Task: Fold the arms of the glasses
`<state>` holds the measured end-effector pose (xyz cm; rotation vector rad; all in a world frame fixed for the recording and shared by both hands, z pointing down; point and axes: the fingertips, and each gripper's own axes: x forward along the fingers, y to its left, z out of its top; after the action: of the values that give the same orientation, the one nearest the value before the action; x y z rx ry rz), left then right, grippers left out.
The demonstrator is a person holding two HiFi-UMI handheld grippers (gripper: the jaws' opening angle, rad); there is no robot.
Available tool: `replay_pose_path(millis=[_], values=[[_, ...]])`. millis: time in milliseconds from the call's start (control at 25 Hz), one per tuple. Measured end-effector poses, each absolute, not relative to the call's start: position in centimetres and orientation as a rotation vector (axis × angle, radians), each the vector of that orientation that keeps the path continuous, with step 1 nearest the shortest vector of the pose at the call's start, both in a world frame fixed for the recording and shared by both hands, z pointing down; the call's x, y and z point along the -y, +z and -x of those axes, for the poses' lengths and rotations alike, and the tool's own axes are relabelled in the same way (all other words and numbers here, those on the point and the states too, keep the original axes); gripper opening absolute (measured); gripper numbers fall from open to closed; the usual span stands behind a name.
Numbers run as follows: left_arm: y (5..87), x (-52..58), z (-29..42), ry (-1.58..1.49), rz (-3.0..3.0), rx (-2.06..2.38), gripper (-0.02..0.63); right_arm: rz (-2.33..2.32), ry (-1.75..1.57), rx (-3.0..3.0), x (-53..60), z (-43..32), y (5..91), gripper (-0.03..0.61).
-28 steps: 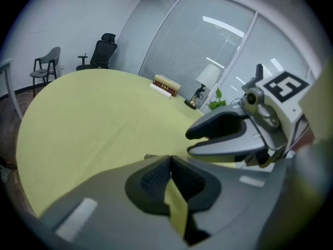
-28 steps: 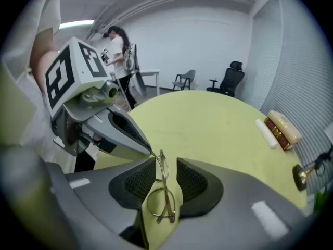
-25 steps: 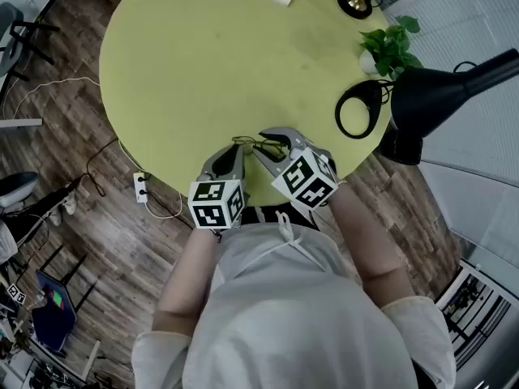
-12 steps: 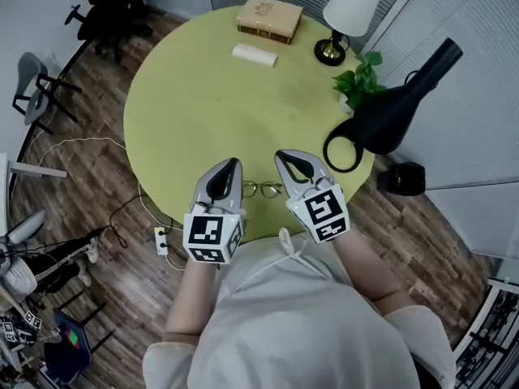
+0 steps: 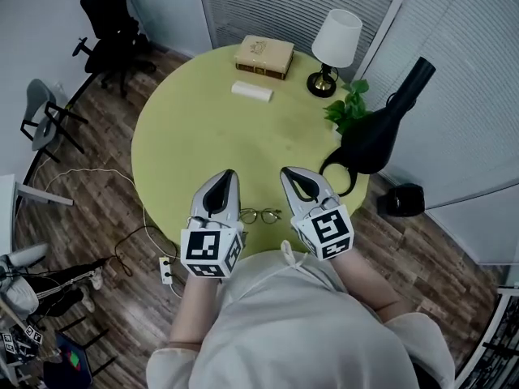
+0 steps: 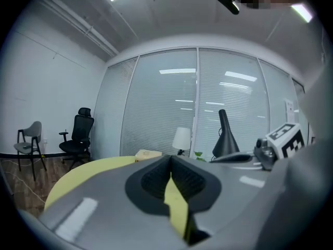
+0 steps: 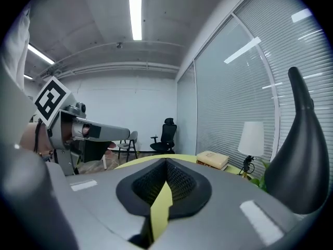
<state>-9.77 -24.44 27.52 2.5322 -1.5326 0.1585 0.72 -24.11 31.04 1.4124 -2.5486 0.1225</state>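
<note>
Your left claw (image 5: 228,175) and right claw (image 5: 290,173) are each pressed together, empty, above the glasses (image 5: 259,215) at the worktop's (image 5: 203,112) near edge; check whether their arms lie folded before reaching in.

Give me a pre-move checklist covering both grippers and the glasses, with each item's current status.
1. Jaws of the left gripper together, nothing between them: ok.
2. Jaws of the right gripper together, nothing between them: ok.
3. The thin wire-framed glasses lie free on the round yellow-green table, between the two grippers: ok.
4. Arms of the glasses folded: cannot tell, too small in the head view.
5. Glasses well in from the table's rim: not ok, they lie close to the near edge.
</note>
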Motion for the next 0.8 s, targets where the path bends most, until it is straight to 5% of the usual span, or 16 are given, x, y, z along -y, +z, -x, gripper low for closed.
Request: replay_pose_path(millis=[800], values=[[28.9,23.2,8.3,0.198,-2.531,1.485,0.006,-1.380,0.139,2.497,22.6,-0.3,32.3,0.000]])
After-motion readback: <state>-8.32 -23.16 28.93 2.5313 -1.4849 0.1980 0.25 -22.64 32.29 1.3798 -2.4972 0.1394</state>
